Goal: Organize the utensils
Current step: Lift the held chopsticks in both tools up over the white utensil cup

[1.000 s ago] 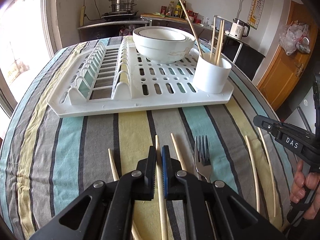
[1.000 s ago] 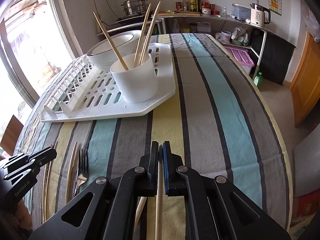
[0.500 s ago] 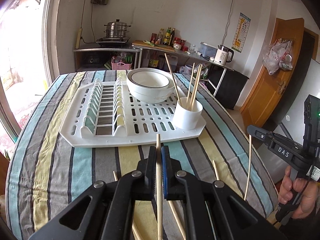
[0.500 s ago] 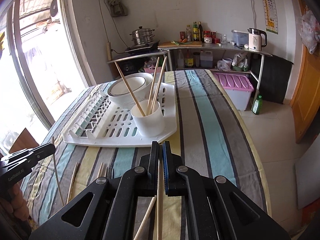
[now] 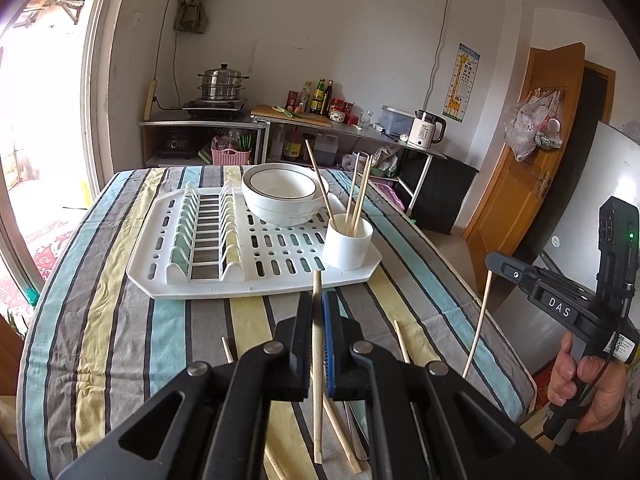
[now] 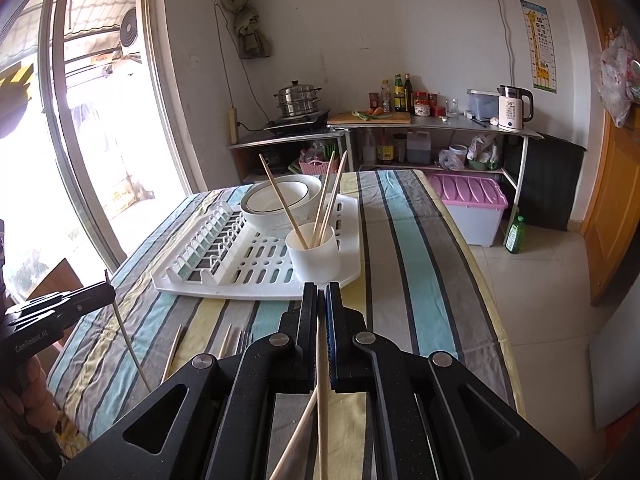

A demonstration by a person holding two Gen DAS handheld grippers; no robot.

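Observation:
My left gripper [image 5: 317,300] is shut on a wooden chopstick [image 5: 317,364] and holds it above the table. My right gripper [image 6: 320,292] is shut on another chopstick [image 6: 321,384]; it also shows in the left wrist view [image 5: 478,328]. A white cup [image 5: 347,242] with three chopsticks stands at the near right corner of the white dish rack [image 5: 208,280]. Loose chopsticks [image 5: 401,346] and a fork [image 6: 242,340] lie on the striped cloth below the grippers.
A white bowl [image 5: 280,196] sits on the rack behind the cup. The table's right edge [image 5: 472,292] drops to the floor. A pink-lidded bin [image 6: 468,204] and a kitchen shelf stand beyond the table.
Both grippers have lifted up and back from the table, each with its chopstick. The rack and cup now look farther away.

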